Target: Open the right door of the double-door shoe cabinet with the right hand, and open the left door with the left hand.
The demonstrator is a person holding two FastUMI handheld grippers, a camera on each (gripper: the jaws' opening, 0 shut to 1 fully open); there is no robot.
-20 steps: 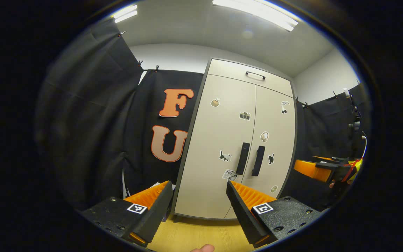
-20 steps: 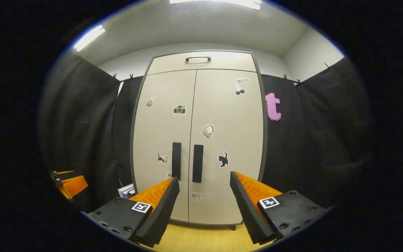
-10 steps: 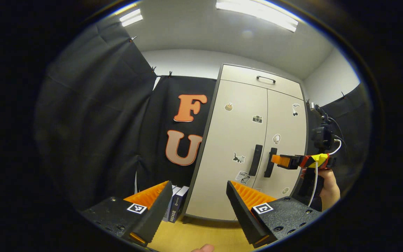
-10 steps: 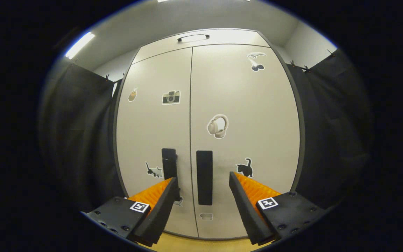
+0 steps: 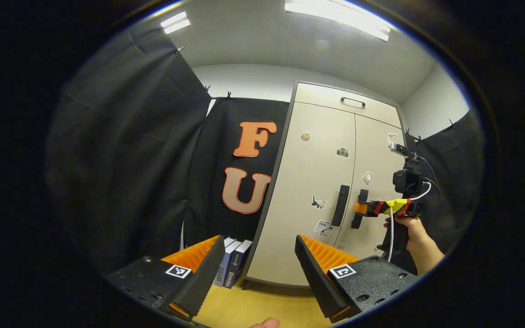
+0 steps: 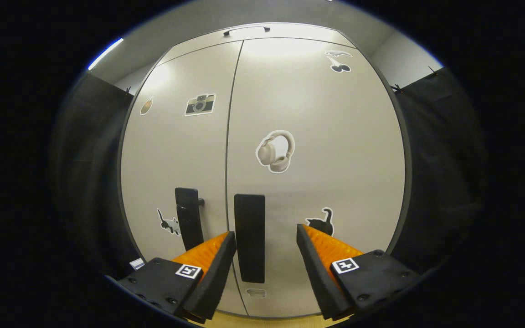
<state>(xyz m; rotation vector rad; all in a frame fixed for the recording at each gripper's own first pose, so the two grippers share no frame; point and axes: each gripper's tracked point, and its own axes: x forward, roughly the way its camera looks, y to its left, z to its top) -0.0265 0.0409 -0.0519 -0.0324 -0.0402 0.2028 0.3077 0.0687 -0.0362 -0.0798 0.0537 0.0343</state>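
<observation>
The beige double-door shoe cabinet (image 5: 317,191) stands with both doors closed, stickers on them. In the right gripper view the right door (image 6: 326,150) is close ahead. Its black vertical handle (image 6: 249,237) lies between the fingers of my right gripper (image 6: 262,237), nearer the left finger, and the jaws are open and not pressing on it. The left door's handle (image 6: 187,217) is just to the left. In the left gripper view my left gripper (image 5: 259,241) is open and well back from the cabinet. There a hand holds the right gripper (image 5: 363,208) at the right handle (image 5: 359,209), beside the left handle (image 5: 341,205).
Black cloth walls flank the cabinet on both sides. Several books (image 5: 233,262) stand on the yellow floor (image 5: 262,305) by the cabinet's lower left corner. A top drawer with a handle (image 5: 352,101) sits above the doors.
My right gripper has moved in close to the cabinet until the right handle sits between its open fingers. The left gripper view has swung slightly left and stays far back.
</observation>
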